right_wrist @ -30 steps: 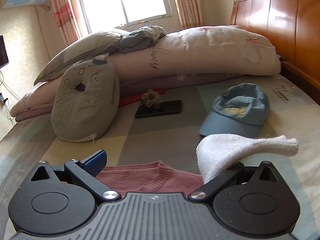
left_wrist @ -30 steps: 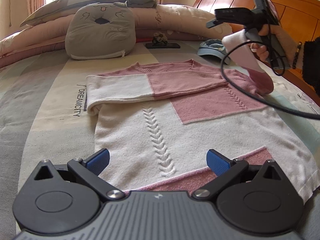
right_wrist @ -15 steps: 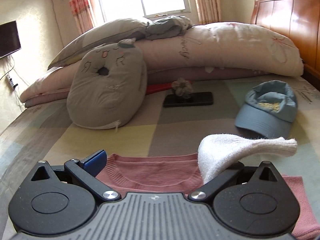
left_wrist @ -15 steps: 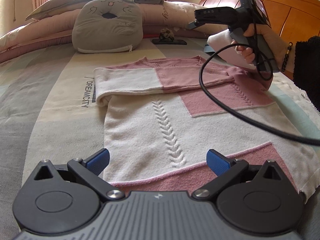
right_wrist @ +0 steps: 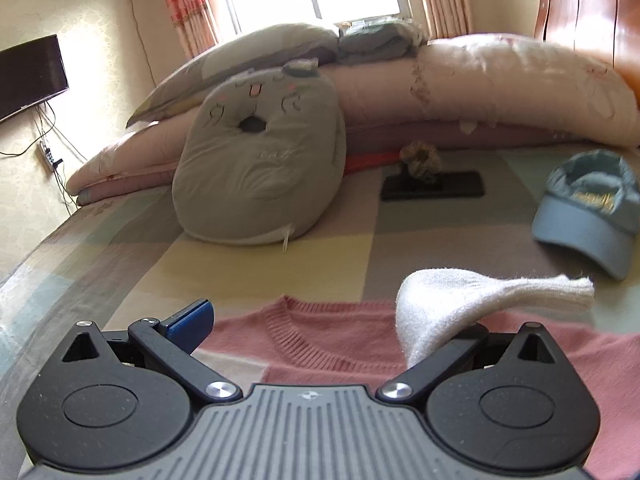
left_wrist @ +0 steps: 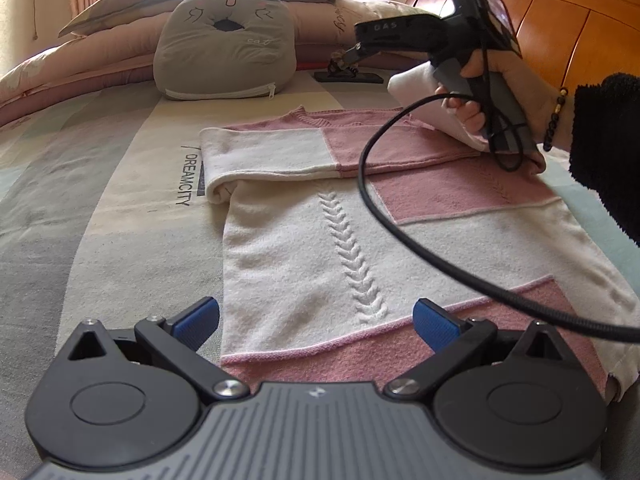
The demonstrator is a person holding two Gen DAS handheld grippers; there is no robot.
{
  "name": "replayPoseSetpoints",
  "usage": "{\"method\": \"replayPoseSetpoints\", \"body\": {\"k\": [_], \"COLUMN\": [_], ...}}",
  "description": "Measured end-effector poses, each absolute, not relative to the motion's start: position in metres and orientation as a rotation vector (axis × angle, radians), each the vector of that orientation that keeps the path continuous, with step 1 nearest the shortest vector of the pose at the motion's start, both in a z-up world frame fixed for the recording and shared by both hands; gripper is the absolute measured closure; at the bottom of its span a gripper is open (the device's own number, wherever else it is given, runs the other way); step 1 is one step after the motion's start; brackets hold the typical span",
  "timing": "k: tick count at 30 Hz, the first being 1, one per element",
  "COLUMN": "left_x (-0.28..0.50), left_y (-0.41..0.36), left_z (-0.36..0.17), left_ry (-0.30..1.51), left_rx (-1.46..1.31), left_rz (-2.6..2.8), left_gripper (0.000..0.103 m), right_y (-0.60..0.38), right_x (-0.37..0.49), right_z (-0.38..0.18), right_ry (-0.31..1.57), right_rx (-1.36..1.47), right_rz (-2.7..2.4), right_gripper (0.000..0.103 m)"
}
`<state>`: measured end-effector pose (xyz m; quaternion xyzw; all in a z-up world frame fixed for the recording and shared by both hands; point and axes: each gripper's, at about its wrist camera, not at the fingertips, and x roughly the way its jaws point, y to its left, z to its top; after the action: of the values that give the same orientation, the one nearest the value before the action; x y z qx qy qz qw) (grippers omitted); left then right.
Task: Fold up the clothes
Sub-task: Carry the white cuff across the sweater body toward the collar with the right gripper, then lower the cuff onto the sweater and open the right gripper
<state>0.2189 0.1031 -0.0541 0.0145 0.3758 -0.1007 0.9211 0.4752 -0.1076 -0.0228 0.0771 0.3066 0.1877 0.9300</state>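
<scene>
A pink and white knit sweater (left_wrist: 360, 240) lies flat on the bed, its left sleeve folded across the chest. My left gripper (left_wrist: 316, 318) is open and empty, just above the sweater's pink hem. My right gripper (right_wrist: 320, 320) has its jaws wide apart over the pink neckline (right_wrist: 304, 340); the white cuff of the right sleeve (right_wrist: 460, 300) is draped over its right finger. In the left wrist view the hand-held right gripper (left_wrist: 460, 40) lifts that white sleeve end (left_wrist: 420, 92) above the sweater's right shoulder.
A grey cat-face cushion (right_wrist: 260, 176), a black phone (right_wrist: 432, 186) with a brown hair tie on it and a blue cap (right_wrist: 588, 208) lie beyond the sweater. Rolled quilts (right_wrist: 500, 80) and a wooden headboard (left_wrist: 580, 20) bound the bed. A black cable (left_wrist: 384, 208) hangs across the sweater.
The right gripper has carried the white sleeve end leftward and lower over the sweater's chest. The left gripper has edged closer to the hem.
</scene>
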Motion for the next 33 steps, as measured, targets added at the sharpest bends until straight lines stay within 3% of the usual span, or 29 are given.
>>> {"method": "replayPoseSetpoints", "body": {"k": [21, 33], "left_x": [0.218, 0.212], "left_y": [0.105, 0.094], "left_z": [-0.056, -0.060], "left_ry": [0.779, 0.776], "left_rx": [0.024, -0.025], "left_rz": [-0.198, -0.369], "left_gripper": [0.001, 0.001], "right_y": [-0.075, -0.142], "right_x": [0.477, 0.469], "right_z": [-0.066, -0.063], "right_ry": [0.756, 0.770], "right_rx": [0.096, 0.294], "right_rz": [0.440, 0.400], "right_gripper": [0.000, 0.000]}}
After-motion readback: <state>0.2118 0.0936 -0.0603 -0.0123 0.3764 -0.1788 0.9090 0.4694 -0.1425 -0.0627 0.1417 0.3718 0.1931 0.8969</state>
